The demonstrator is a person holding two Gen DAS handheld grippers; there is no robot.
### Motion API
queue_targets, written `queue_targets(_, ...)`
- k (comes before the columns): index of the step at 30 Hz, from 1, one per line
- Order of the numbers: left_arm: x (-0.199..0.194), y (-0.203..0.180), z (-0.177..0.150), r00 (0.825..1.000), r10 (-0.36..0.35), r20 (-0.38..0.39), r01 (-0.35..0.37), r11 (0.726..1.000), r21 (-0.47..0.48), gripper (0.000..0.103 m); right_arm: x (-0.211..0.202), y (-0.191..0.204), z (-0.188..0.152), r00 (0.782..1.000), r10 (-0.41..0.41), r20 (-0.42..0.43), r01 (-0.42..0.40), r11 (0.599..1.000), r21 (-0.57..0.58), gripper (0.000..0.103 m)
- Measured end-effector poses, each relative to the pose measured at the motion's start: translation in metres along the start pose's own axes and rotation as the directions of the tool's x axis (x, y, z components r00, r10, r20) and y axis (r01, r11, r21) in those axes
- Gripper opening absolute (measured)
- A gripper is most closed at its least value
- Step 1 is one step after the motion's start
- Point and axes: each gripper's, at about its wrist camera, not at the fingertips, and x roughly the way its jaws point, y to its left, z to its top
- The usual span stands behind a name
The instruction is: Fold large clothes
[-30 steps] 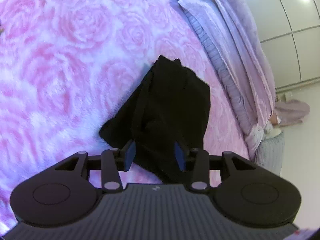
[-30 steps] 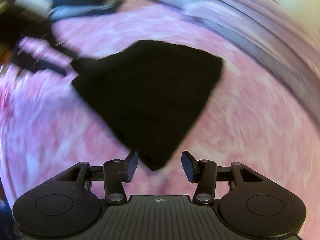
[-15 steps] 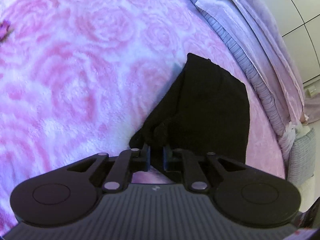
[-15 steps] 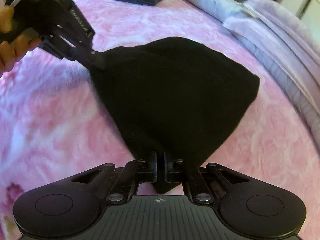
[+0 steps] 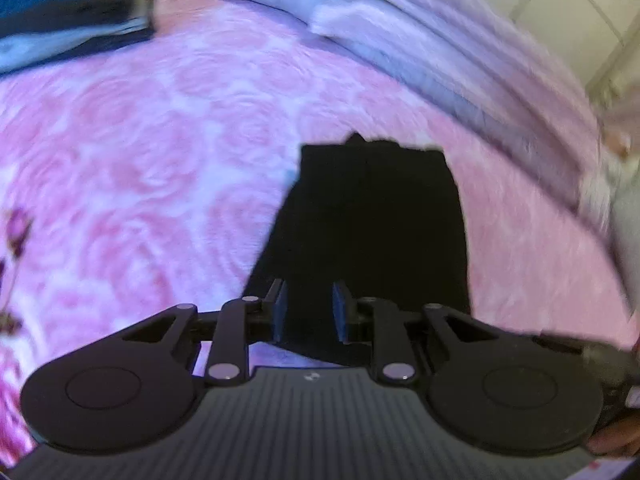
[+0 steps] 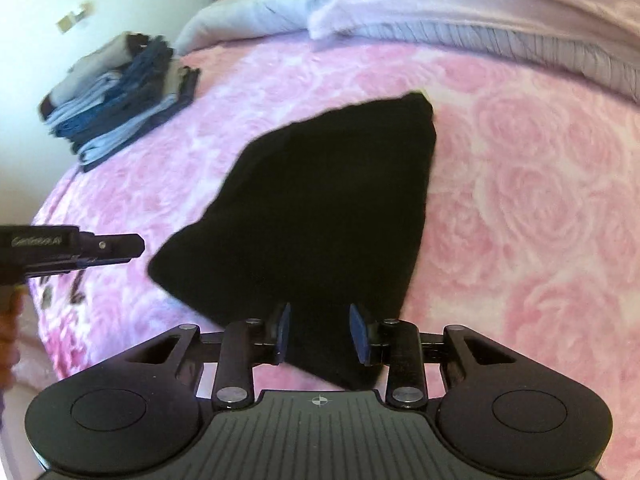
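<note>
A bed point(image 6: 540, 200) under a pink rose-patterned blanket fills both views, with lilac and grey bedding bunched along the top of each frame. The black garment point(image 6: 320, 208), already folded into a compact tapering shape, lies flat on the blanket at the centre of the right wrist view and centre-right of the left wrist view. A stack of folded clothes point(image 6: 116, 112), blues and greys, sits in the upper left of the right view, well apart from the garment. No container shows in either view.

The right gripper point(image 6: 320, 334) has just been opening; its jaws stand apart with the garment's near corner lying between them, not pinched. The left gripper point(image 5: 308, 310) has likewise been opening, jaws released over the near edge of the cloth; in the right view it sits at the left edge, clear of the garment.

This looks like the letting-go after a fold. The next move likely calls for one more fold or carrying the garment to the stack.
</note>
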Motion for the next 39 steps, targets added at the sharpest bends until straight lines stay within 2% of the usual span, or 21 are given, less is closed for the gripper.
queue_targets(2,0.024,-0.003,-0.006,0.999,0.028,-0.022,-0.027,0.999,0.031,0.018,0.017,0.004,-0.002,0.999,-0.034,-0.019,0.033,0.999,-0.016,0.03)
queue_targets(4,0.047,0.001,-0.015,0.998,0.059,-0.036,-0.058,0.997,0.05,0.02,0.029,0.008,-0.004,0.997,-0.064,-0.035,0.062,0.997,-0.054,0.03)
queue_targets(6,0.051,0.002,-0.018,0.998,0.058,-0.002,-0.057,0.996,0.071,0.021,0.037,0.019,-0.007,0.994,-0.103,-0.031,0.098,0.986,-0.134,0.03)
queue_targets(8,0.051,-0.001,-0.018,0.997,0.074,-0.005,-0.073,0.992,0.106,0.021,0.04,0.025,-0.009,0.992,-0.124,-0.038,0.116,0.978,-0.172,0.03)
queue_targets(11,0.042,-0.007,-0.012,0.993,0.114,-0.035,-0.109,0.988,0.11,0.021,0.035,0.02,-0.001,0.991,-0.11,-0.079,0.099,0.986,-0.131,0.031)
queue_targets(13,0.032,-0.013,-0.006,0.985,0.163,-0.054,-0.158,0.983,0.089,0.02,0.026,0.014,0.005,0.992,-0.086,-0.097,0.079,0.994,-0.081,0.033)
queue_targets(15,0.022,-0.018,-0.002,0.973,0.211,-0.099,-0.206,0.977,0.055,0.022,0.018,0.011,0.009,0.99,-0.071,-0.122,0.066,0.997,-0.047,0.044)
queue_targets(16,0.017,-0.021,-0.001,0.965,0.232,-0.121,-0.229,0.973,0.038,0.026,0.014,0.011,0.009,0.987,-0.072,-0.14,0.068,0.997,-0.036,0.056)
queue_targets(17,0.012,-0.023,0.0,0.96,0.24,-0.146,-0.24,0.971,0.018,0.029,0.01,0.009,0.009,0.984,-0.078,-0.16,0.075,0.997,-0.025,0.061)
queue_targets(20,0.002,-0.03,-0.001,0.946,0.235,-0.226,-0.247,0.969,-0.029,0.034,0.0,0.005,0.007,0.968,-0.109,-0.226,0.114,0.993,0.013,0.064)
queue_targets(23,-0.002,-0.04,-0.006,0.931,0.245,-0.272,-0.259,0.966,-0.018,0.036,-0.006,0.0,0.002,0.952,-0.106,-0.285,0.129,0.99,0.062,0.065)
queue_targets(28,-0.004,-0.053,-0.015,0.918,0.251,-0.306,-0.264,0.965,-0.001,0.038,-0.014,-0.002,-0.005,0.948,-0.106,-0.301,0.131,0.989,0.064,0.066)
queue_targets(37,-0.002,-0.061,-0.017,0.915,0.244,-0.32,-0.256,0.967,0.006,0.039,-0.017,-0.005,-0.003,0.951,-0.105,-0.292,0.127,0.99,0.058,0.066)
queue_targets(39,-0.003,-0.058,-0.017,0.922,0.224,-0.316,-0.243,0.97,-0.02,0.04,-0.016,-0.007,-0.003,0.95,-0.107,-0.292,0.128,0.99,0.053,0.066)
